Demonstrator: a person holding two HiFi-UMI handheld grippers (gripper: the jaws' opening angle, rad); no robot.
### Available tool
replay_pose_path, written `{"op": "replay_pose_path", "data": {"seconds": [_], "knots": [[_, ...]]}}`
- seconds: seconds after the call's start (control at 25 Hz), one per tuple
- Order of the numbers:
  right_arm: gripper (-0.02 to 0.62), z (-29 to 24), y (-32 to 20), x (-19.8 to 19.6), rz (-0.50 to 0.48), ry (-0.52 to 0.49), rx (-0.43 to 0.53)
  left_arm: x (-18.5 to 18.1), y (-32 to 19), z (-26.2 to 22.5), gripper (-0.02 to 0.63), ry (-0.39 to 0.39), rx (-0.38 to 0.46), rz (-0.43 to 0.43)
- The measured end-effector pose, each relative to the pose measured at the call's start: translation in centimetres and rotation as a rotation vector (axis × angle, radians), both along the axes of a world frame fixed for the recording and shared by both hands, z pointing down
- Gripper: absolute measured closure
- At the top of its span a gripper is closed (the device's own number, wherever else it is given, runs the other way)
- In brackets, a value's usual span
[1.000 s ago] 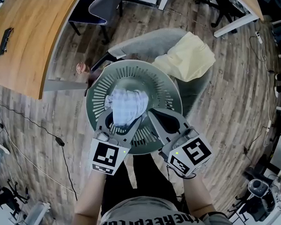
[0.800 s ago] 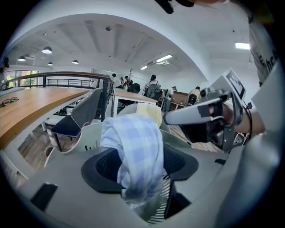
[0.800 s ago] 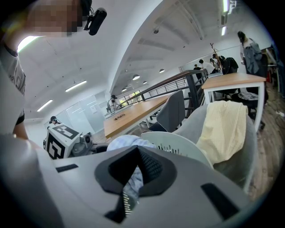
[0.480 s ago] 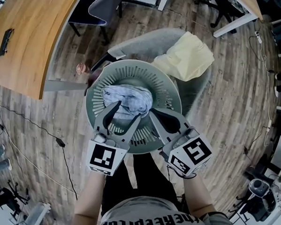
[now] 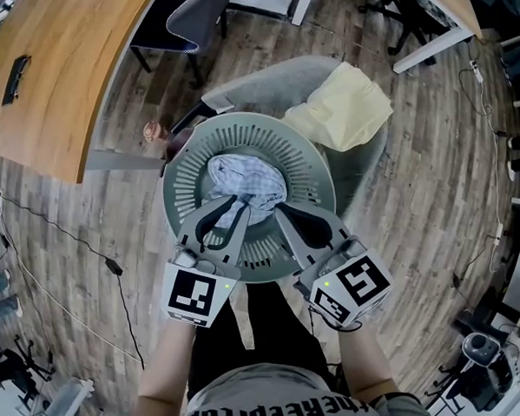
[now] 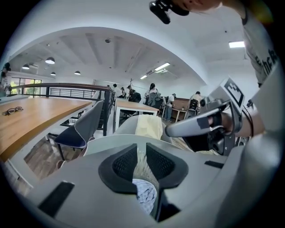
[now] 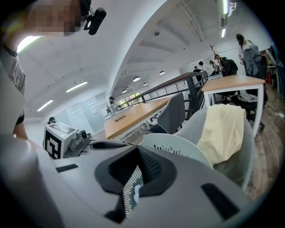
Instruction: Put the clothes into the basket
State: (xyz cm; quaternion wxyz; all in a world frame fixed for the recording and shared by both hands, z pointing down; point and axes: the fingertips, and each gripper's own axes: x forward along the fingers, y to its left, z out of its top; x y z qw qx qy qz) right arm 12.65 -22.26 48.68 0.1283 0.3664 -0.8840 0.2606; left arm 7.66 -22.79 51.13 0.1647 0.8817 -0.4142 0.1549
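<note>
**Basket** (image 5: 181, 163): round, grey-green, with slotted walls. It sits directly in front of the person and overlaps the front of a grey chair (image 5: 262, 79) in the head view.

**Checked cloth** (image 5: 248, 179): white and blue, crumpled. It lies loose inside the basket, on the bottom toward the far side, and neither gripper touches it.

**Left gripper** (image 5: 234, 214): poised over the basket's near rim and pointing inward. Its jaws are closing, with a narrow slit left between the pads. Nothing is between them; the left gripper view shows the checked cloth below and beyond the slit.

**Right gripper** (image 5: 280, 212): just beside the left one, also over the near rim. Its jaw tips are together and hold nothing. Only the basket's slots show through the wedge behind the tips.

**Yellow garment** (image 5: 346, 111): draped over the back and side of the grey chair, behind the basket and to its right, outside the basket. The basket's far rim stands between it and both grippers.

**Surroundings:**
- Wooden table (image 5: 36, 75), upper left.
- Dark chair (image 5: 189, 15) beyond it.
- Small pinkish object (image 5: 154, 130) on the plank floor, left of the basket; too small to identify.
- Black cable (image 5: 70, 234) trailing across the floor at left.
- White desk legs (image 5: 430, 48), upper right.
</note>
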Motion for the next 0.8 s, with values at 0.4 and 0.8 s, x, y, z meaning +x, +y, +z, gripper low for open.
{"op": "replay_pose_path", "data": {"seconds": [0.4, 0.8], "knots": [[0.586, -1.4, 0.6, -0.7, 0.011, -0.003, 0.032, -0.2, 0.8, -1.5, 0.588, 0.013, 0.012, 0.036], [0.586, -3.6, 2.3, -1.6, 0.047, 0.003, 0.072, -0.3, 2.0, -5.0, 0.592, 0.054, 0.062, 0.100]]}}
